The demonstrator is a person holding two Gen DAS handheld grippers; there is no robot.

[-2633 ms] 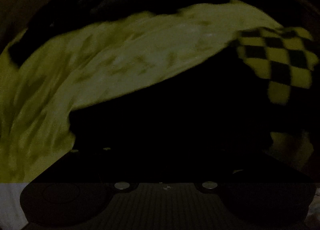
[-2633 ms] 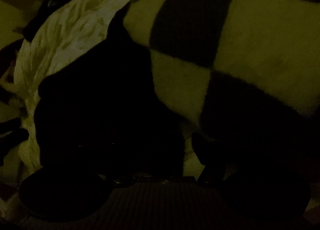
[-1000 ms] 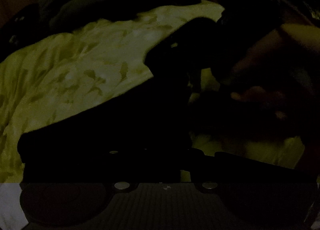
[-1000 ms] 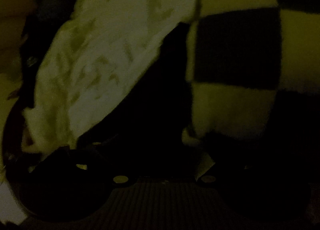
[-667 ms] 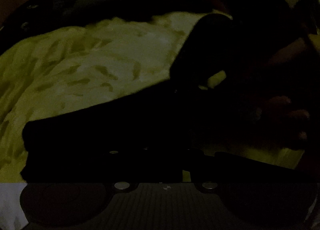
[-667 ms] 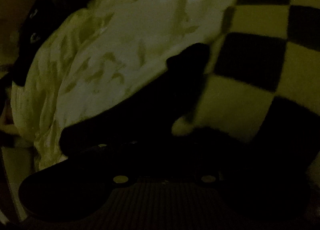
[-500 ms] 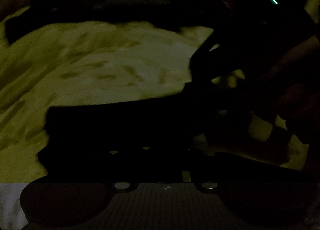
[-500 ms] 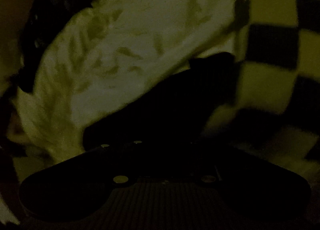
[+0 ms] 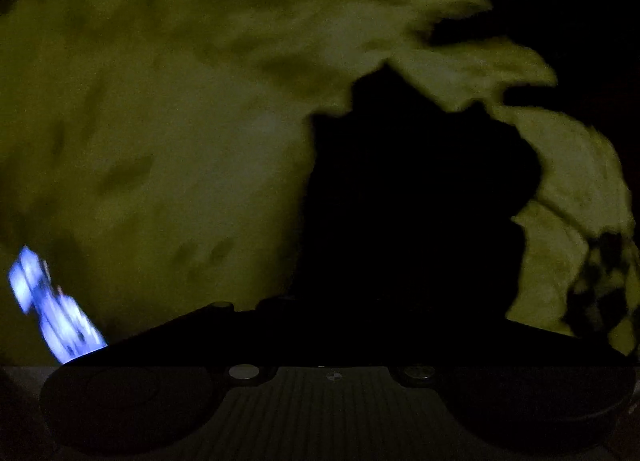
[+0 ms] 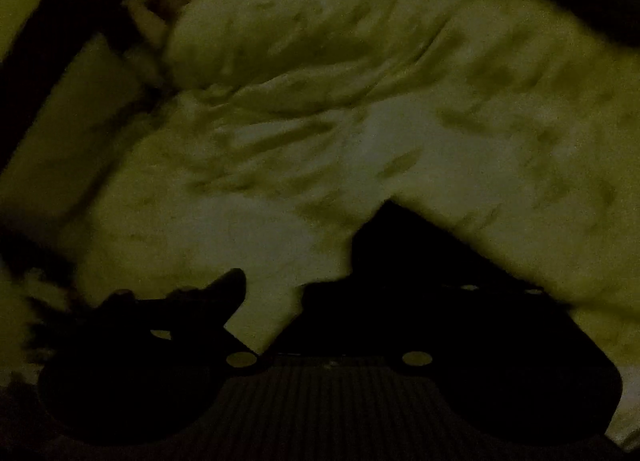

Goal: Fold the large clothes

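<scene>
Rumpled pale bedding (image 10: 460,165) lies bare and passable left of the dark garment (image 9: 408,189); right of it, a checkered blanket (image 9: 604,285) crowds the edge.

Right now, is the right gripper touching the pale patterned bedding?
Cannot tell. In the right wrist view the right gripper is a dark silhouette over the pale patterned bedding; no contact or gap shows plainly.

There was one pale patterned bedsheet (image 9: 168,133), crumpled, and it filled most of both views. One black garment (image 9: 416,189) lay on it, seen as a single dark shape. One checkered blanket (image 9: 604,285) showed only as a small part at the near right edge of the left view. One bright blue-white patch (image 9: 52,305) showed at the near left; what it was could not be told.
</scene>
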